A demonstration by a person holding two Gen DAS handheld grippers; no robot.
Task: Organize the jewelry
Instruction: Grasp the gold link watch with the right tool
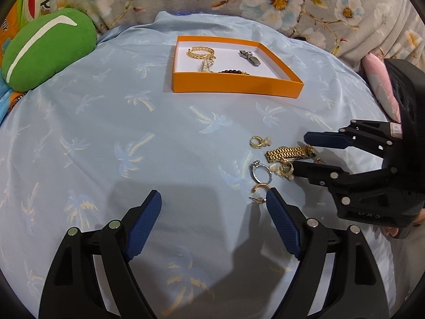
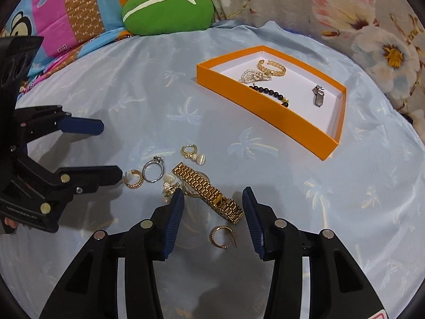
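**Both jaws wide over loose jewellery on the bed**

Nearest the right wrist camera: right gripper [image 2: 212,207], jaws apart, nothing pressed between the blue pads. Gold watch [image 2: 209,194] lies on the bedsheet [image 2: 345,199] with its near end between the fingertips, apart from both pads as far as I can tell. Gold hoop earring [image 2: 222,236] sits just nearer, between the fingers, untouched.

Left gripper [image 1: 212,199]: jaws spread wide, empty, hovering low over pale blue palm-print sheet. A small gold earring [image 1: 259,192] lies just beside its right fingertip; contact unclear.

Loose pile, left of the watch in the right wrist view: silver ring [image 2: 153,169] with a stone, gold open hoop [image 2: 133,179], pearl-and-gold pieces [image 2: 170,183], gold ring [image 2: 189,151] farther off.

Orange box [image 2: 279,114], white inside, stands farther off, well apart from the pile. In it: gold bracelet [image 2: 272,67], pearl piece [image 2: 253,75], dark bead bracelet [image 2: 268,91], a silver metal piece [image 2: 318,95].

Far edge: green cushion [image 2: 167,10] with white stripe, cartoon quilt [image 2: 66,13], floral fabric [image 2: 372,21].

Writing: letters "ank" on the orange print behind the cushion; faint embossed letters on the gripper body in the left wrist view, unreadable.
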